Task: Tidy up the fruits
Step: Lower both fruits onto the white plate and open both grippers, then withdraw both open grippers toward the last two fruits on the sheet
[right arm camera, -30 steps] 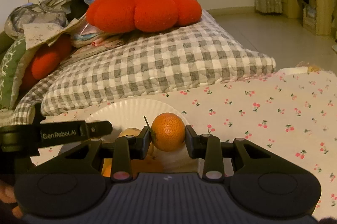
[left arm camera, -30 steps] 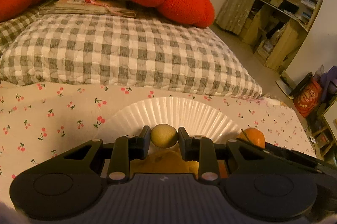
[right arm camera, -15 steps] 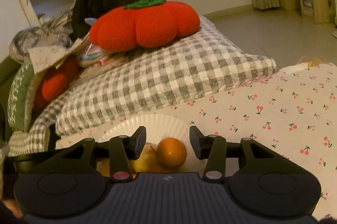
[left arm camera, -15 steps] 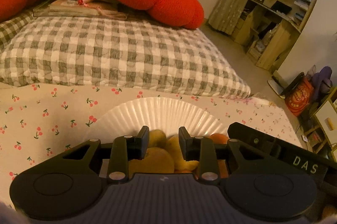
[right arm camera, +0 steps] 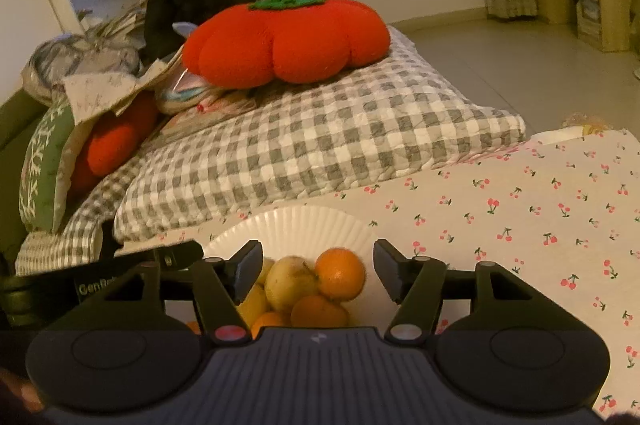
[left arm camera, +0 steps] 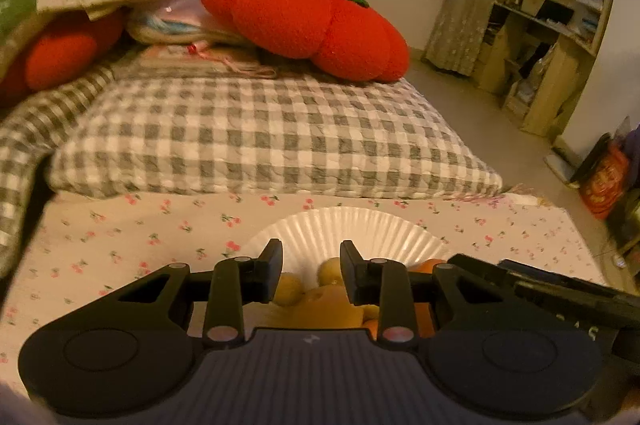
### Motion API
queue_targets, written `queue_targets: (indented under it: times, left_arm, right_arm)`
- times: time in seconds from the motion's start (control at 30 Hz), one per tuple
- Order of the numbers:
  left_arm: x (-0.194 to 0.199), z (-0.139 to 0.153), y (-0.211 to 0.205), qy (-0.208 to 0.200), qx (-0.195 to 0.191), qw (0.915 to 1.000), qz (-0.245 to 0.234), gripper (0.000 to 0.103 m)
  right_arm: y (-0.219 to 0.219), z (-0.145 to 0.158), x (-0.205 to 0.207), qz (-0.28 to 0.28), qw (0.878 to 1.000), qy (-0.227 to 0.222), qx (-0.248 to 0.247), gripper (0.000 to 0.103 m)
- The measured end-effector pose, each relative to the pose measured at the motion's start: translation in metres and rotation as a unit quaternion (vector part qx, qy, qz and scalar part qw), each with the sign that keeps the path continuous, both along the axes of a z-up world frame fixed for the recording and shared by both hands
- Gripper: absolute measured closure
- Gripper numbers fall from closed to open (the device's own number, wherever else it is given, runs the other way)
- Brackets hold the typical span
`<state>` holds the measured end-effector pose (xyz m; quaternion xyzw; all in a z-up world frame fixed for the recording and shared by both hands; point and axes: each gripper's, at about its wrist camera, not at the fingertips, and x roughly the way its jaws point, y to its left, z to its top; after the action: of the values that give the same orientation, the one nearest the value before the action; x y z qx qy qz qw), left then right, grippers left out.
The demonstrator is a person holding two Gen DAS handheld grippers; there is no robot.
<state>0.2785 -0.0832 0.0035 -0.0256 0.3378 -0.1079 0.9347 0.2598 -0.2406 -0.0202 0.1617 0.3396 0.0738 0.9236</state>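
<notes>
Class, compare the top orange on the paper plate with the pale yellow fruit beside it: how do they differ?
The top orange is bright orange and round; the pale yellow fruit is dull yellow-green and lumpier. The yellow fruit looks slightly larger. The orange lies to its right. Both rest in the pile on the paper plate, touching, with neither held.

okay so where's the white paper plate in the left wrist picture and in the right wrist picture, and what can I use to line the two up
Left wrist: the white paper plate sits low and centre, its fluted rim arching just above the left claw.
Right wrist: the plate is low and left of centre, beyond the right claw, with fruit piled on it.
Shared landmark: the red tomato cushion on the checked quilt behind the plate.
</notes>
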Motion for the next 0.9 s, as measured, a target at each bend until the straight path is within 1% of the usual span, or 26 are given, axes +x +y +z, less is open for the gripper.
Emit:
queue_targets:
  times: [0.07,0.17,0.27,0.33,0.4,0.5,0.53,0.6,0.63,0.7,0.83,0.9]
  left_arm:
    - [-0.004,0.002,0.001,0.0,0.012,0.9999,0.003,0.084]
    - [-0.01,0.005,0.006,0.007,0.019,0.9997,0.011,0.084]
    - [-0.02,0.01,0.009,0.003,0.033,0.9993,0.014,0.084]
    - [-0.028,0.014,0.01,-0.003,0.044,0.9989,0.016,0.081]
    - [-0.037,0.016,0.014,-0.005,0.046,0.9987,0.019,0.076]
    - [-0.051,0.018,0.024,-0.002,0.042,0.9988,0.024,0.069]
    - [-0.054,0.018,0.026,-0.001,0.043,0.9987,0.026,0.068]
    - [-0.061,0.02,0.032,-0.002,0.048,0.9985,0.028,0.063]
    - [-0.065,0.022,0.034,-0.004,0.049,0.9983,0.03,0.06]
    - [-0.071,0.025,0.043,-0.005,0.05,0.9981,0.036,0.051]
    - [-0.081,0.03,0.065,-0.01,0.048,0.9971,0.058,0.043]
    - [-0.086,0.029,0.076,-0.006,0.047,0.9967,0.066,0.035]
  right_arm:
    - [0.002,0.002,-0.002,0.005,1.0,0.005,-0.011,0.043]
    - [0.003,0.008,-0.007,0.008,1.0,0.007,-0.02,0.042]
    - [0.005,0.015,-0.015,0.012,1.0,0.005,-0.024,0.037]
    - [0.009,0.02,-0.02,0.017,0.999,0.004,-0.031,0.033]
    - [0.014,0.025,-0.027,0.026,0.999,0.004,-0.04,0.031]
    - [0.021,0.03,-0.036,0.043,0.998,0.002,-0.052,0.026]
    - [0.024,0.032,-0.04,0.049,0.997,0.002,-0.058,0.025]
    - [0.03,0.034,-0.047,0.06,0.996,0.001,-0.069,0.019]
    - [0.032,0.035,-0.05,0.066,0.995,0.002,-0.072,0.018]
    - [0.038,0.035,-0.056,0.08,0.994,0.006,-0.077,0.017]
    - [0.051,0.037,-0.068,0.107,0.991,0.007,-0.085,0.015]
    - [0.058,0.038,-0.071,0.116,0.989,0.007,-0.087,0.014]
